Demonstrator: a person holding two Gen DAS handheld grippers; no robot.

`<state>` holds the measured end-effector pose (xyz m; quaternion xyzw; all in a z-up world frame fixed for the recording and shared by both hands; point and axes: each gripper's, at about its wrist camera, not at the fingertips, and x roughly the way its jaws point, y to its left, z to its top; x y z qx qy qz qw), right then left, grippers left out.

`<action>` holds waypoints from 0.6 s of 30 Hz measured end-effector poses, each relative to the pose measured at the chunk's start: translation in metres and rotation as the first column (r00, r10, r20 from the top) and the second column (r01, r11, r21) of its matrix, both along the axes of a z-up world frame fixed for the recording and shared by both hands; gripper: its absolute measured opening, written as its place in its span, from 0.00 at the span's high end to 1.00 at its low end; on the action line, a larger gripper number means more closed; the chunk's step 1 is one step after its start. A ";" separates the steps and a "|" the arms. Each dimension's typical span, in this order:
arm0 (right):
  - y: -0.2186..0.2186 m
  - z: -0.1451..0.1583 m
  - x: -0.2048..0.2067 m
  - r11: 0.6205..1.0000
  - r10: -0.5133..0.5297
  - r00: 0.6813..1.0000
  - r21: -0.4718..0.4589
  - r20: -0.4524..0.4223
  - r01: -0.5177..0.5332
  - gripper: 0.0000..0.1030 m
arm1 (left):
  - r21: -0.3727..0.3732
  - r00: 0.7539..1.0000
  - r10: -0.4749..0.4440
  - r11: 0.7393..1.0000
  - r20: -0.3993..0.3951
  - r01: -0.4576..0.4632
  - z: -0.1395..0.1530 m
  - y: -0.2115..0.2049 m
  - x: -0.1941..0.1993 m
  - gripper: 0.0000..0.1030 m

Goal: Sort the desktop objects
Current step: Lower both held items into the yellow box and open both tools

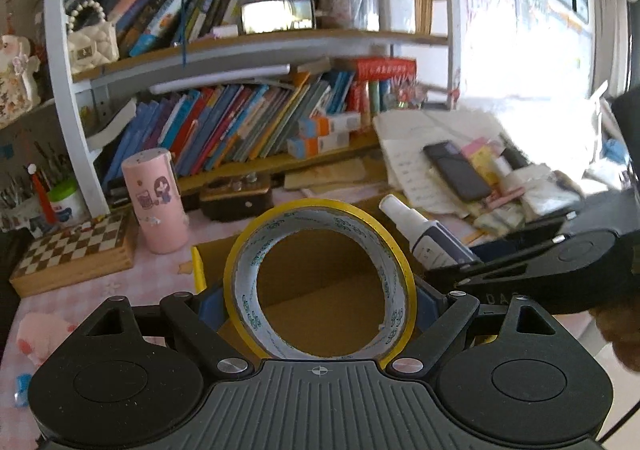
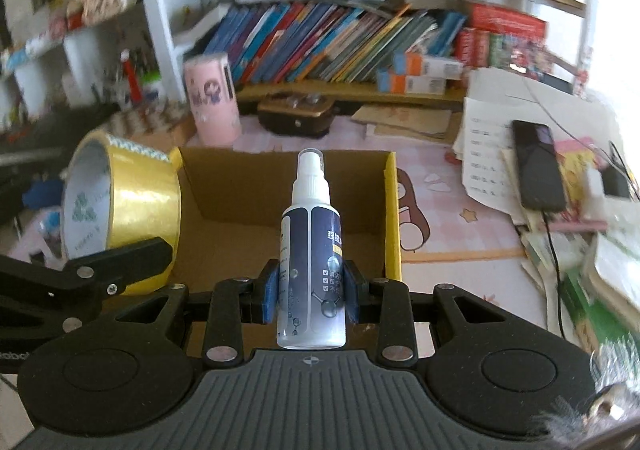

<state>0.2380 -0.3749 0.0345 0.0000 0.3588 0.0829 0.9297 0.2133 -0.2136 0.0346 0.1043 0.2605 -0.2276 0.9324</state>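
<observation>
My left gripper (image 1: pixel 318 302) is shut on a roll of yellow tape (image 1: pixel 320 278), its blue pads pressing the roll's two sides; the roll's hole faces the camera. Through and behind the roll lies an open cardboard box (image 1: pixel 320 250). My right gripper (image 2: pixel 310 290) is shut on a small spray bottle (image 2: pixel 312 262) with a white cap and dark blue label, held upright above the cardboard box (image 2: pixel 288 198). The spray bottle (image 1: pixel 424 234) also shows at the right of the left wrist view. The tape roll (image 2: pixel 120 210) appears at the left of the right wrist view.
A pink cylinder (image 2: pixel 212 102) and a dark wooden case (image 2: pixel 296 114) stand behind the box. A chessboard box (image 1: pixel 76 250) sits at left. Papers with a black phone (image 2: pixel 538 166) and stacked items crowd the right. Bookshelves (image 1: pixel 248 122) rise at the back.
</observation>
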 end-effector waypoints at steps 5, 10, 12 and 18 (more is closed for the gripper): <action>0.006 -0.021 0.042 0.990 0.099 0.991 -0.092 -0.087 -0.107 0.71 | 0.072 0.997 0.017 0.997 -0.071 -0.012 -0.020 -0.011 0.026 0.14; 0.018 -0.037 0.078 0.937 0.217 0.961 -0.239 -0.169 -0.253 0.71 | 0.144 0.990 0.028 0.990 -0.140 -0.007 -0.039 -0.018 0.046 0.14; 0.021 -0.042 0.092 0.918 0.243 0.949 -0.268 -0.199 -0.291 0.71 | 0.176 0.986 0.027 0.984 -0.162 0.002 -0.046 -0.021 0.051 0.14; 0.039 -0.054 0.111 0.842 0.311 0.913 -0.370 -0.263 -0.393 0.71 | 0.224 0.976 0.036 0.975 -0.213 0.013 -0.054 -0.025 0.058 0.13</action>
